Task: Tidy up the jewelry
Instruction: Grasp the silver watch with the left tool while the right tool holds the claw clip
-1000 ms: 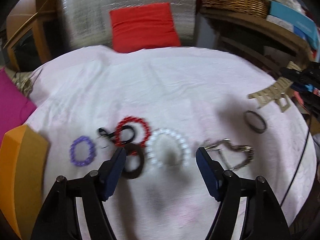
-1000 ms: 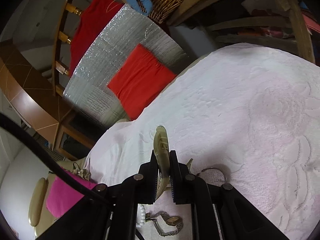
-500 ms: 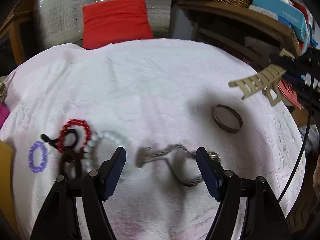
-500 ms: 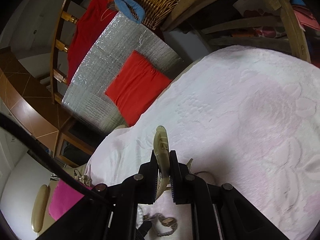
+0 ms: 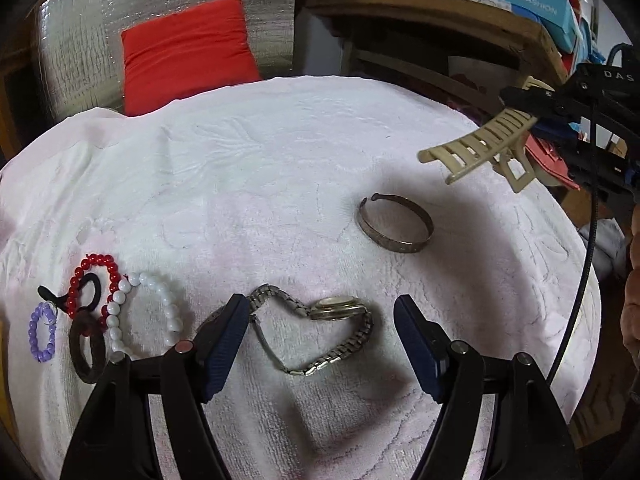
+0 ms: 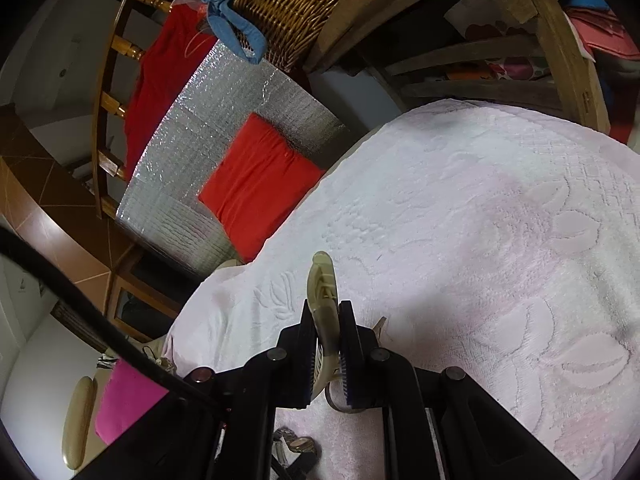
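Metal watch (image 5: 316, 330) lies just ahead between my spread, empty left tongs (image 5: 320, 340), band running crosswise, while my right tongs (image 6: 329, 344) clamp the hair claw (image 6: 322, 304).

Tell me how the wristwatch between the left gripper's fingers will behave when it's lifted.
The wristwatch has a linked metal band lying in loose curves, so it will probably flop and dangle. Its round case looks like the heaviest part, so it may swing. The smooth metal could slip between the left gripper's open jaws.

The left fingers (image 5: 224, 336) are hiding the near left end of the watch (image 5: 320, 330) strap; the right fingers (image 6: 352, 360) are covering the clip's (image 6: 322, 304) middle.
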A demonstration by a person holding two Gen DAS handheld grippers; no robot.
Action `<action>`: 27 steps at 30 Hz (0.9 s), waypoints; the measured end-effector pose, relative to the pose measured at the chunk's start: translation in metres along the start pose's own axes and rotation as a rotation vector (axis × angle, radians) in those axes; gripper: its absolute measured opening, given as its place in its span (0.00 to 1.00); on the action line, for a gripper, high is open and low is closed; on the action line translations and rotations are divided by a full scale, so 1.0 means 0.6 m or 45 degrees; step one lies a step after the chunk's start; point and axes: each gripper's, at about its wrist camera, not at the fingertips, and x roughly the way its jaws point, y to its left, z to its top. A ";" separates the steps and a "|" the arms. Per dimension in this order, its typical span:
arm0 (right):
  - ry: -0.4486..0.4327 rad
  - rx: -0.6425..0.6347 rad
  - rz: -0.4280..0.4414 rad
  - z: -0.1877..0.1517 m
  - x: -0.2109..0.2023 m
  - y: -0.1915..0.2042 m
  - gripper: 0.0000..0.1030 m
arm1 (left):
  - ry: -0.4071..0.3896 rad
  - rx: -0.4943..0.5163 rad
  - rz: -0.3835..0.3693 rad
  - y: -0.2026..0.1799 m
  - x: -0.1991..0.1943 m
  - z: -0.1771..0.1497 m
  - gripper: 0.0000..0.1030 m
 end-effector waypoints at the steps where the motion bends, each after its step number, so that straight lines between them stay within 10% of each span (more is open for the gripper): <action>1: 0.003 -0.001 0.004 -0.002 0.001 0.002 0.11 | 0.008 0.008 0.017 0.000 0.004 -0.001 0.73; 9: 0.020 -0.018 0.006 -0.010 0.007 0.009 0.11 | -0.025 0.018 0.016 0.004 -0.004 -0.007 0.51; 13: 0.017 -0.025 0.001 -0.012 0.009 0.015 0.11 | -0.020 -0.040 -0.098 0.016 -0.008 -0.008 0.08; 27: 0.041 -0.057 0.025 -0.028 0.024 0.047 0.11 | -0.011 -0.074 -0.122 0.041 -0.035 -0.023 0.05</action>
